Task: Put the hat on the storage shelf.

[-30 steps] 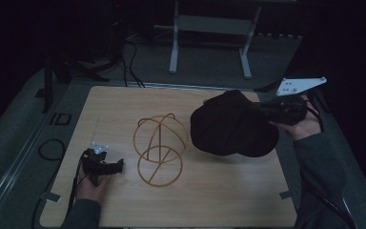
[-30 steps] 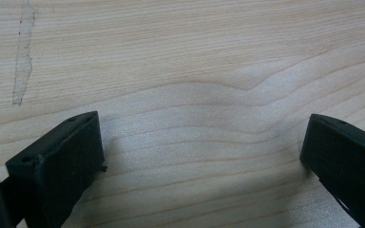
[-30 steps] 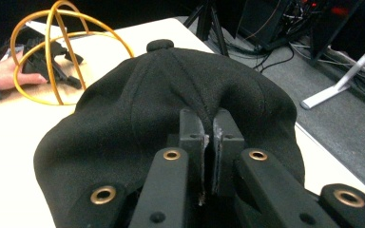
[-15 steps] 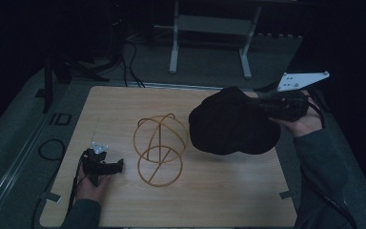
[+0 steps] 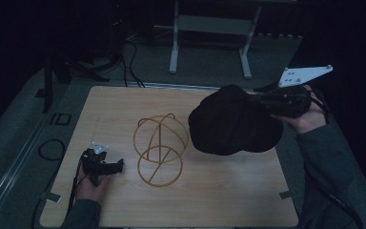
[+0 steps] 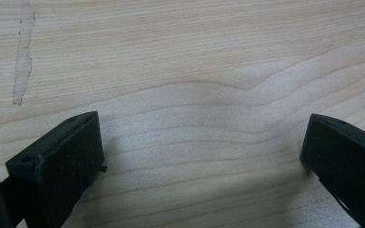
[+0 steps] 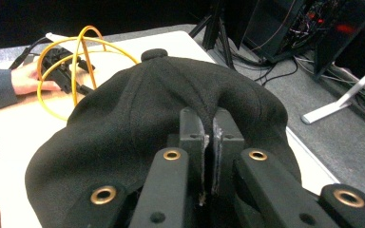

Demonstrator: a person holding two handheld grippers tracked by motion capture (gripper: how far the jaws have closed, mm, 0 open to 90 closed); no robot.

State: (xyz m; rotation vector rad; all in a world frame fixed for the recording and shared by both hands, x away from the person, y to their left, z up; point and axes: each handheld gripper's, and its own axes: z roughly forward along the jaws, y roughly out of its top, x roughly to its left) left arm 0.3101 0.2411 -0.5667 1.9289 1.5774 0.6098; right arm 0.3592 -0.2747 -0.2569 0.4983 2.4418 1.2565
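A black cap [image 5: 233, 125] hangs above the right side of the wooden table [image 5: 124, 105], and my right gripper [image 5: 262, 101] is shut on a fold of its cloth. In the right gripper view the jaws pinch the cap [image 7: 147, 118] close to its top button, pads pressed together on the fabric [image 7: 212, 128]. A yellow wire stand [image 5: 159, 150] of crossed hoops rests at the table's middle, left of the cap. My left gripper [image 5: 118, 165] lies on the table at the front left, jaws wide apart over bare wood [image 6: 199, 156], open with nothing between them.
A metal frame stand [image 5: 209, 28] sits on the floor beyond the table's far edge. Cables [image 5: 128, 52] run over the floor at the back left. The wire stand [image 7: 78, 61] and the person's other hand [image 7: 33, 78] lie beyond the cap in the right gripper view.
My right gripper has lifted the cap a little higher off the table. The left gripper and the wire stand have stayed where they were.
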